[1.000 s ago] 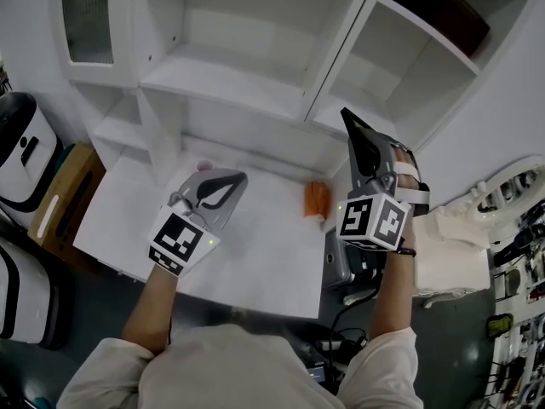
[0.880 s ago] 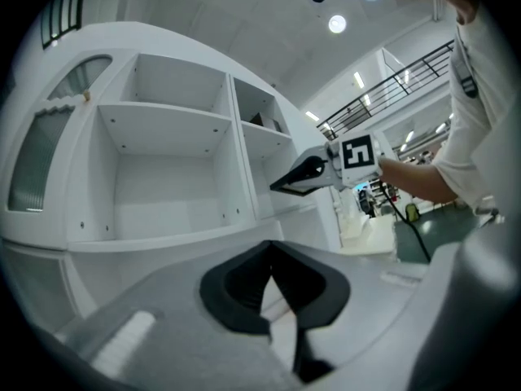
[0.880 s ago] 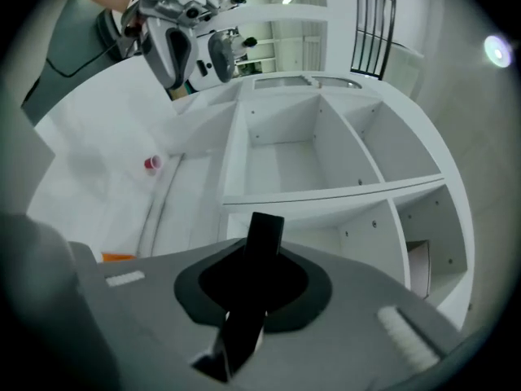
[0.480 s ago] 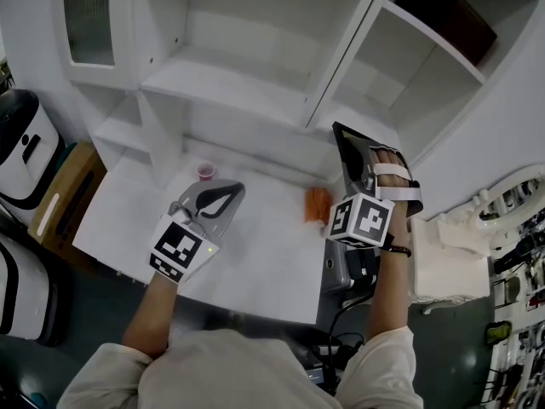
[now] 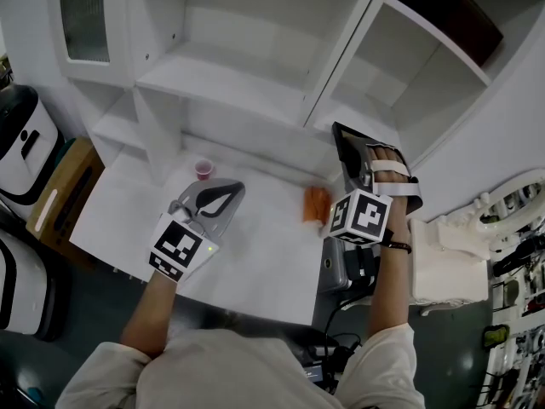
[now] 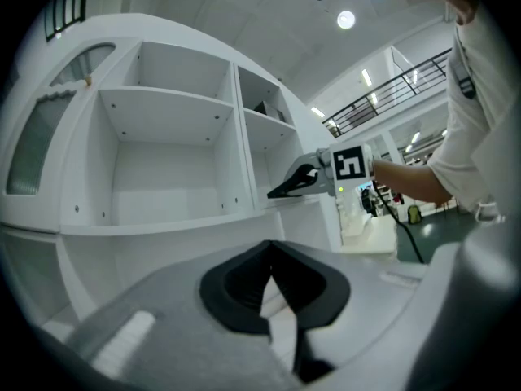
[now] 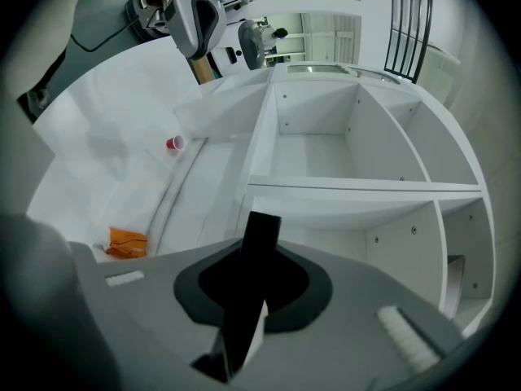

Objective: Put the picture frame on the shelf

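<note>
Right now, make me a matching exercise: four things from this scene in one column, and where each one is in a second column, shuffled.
Things:
1. small pink cup
2. crumpled orange item
3. flat black picture frame
4. dark box

Places:
A. upper right compartment of the white shelf unit
B. clamped in the right tongs
C. white table, near its right edge
D. white table, at the shelf unit's foot

Pairs: 1-D, 2-C, 3-B, 4-A.

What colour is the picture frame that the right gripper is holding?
The picture frame is black, and it shows best in the right gripper view.
</note>
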`<action>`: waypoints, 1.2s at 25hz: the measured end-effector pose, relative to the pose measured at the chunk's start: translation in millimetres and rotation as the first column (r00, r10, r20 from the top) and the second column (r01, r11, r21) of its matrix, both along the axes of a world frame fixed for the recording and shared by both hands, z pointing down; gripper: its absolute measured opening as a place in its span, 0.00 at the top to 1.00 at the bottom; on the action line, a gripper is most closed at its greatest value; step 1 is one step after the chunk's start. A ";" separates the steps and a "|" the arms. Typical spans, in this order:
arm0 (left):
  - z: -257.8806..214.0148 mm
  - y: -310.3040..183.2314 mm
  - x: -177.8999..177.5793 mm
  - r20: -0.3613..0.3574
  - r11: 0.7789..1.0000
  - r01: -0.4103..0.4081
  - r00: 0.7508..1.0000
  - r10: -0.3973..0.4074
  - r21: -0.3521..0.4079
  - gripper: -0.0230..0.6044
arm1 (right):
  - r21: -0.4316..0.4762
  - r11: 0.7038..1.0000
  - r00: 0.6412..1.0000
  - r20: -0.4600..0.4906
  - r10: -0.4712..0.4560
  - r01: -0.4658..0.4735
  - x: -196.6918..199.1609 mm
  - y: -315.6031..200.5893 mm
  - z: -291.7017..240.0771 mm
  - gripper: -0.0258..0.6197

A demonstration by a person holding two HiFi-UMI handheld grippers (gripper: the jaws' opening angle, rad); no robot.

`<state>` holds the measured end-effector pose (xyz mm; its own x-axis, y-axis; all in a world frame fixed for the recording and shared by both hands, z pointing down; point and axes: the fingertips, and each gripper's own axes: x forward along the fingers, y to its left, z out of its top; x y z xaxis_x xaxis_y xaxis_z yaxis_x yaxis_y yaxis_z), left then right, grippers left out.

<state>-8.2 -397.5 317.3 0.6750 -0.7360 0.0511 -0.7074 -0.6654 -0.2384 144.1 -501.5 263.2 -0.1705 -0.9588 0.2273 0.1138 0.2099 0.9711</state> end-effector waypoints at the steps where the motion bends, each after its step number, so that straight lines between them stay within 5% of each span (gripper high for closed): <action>1: 0.6 -1.0 0.7 0.001 1.000 0.002 1.000 -0.002 -0.001 0.96 | -0.002 1.000 1.000 -0.001 -0.001 0.001 0.6 -1.8 0.5 0.90; 24: 12.4 -18.6 8.4 -0.002 1.000 0.003 1.000 -0.003 -0.012 0.96 | -0.123 0.992 1.000 0.017 0.013 -0.010 7.4 -30.2 21.9 0.77; 26: 10.8 -18.6 12.5 0.000 1.000 -0.003 1.000 0.003 -0.005 0.96 | -0.153 0.988 1.000 0.005 0.018 -0.017 9.0 -31.7 26.3 0.67; 30: 0.0 -21.0 24.3 -0.007 0.999 -0.019 1.000 0.020 0.040 0.96 | -0.143 0.990 1.000 0.006 0.015 -0.014 9.4 -34.3 27.4 0.68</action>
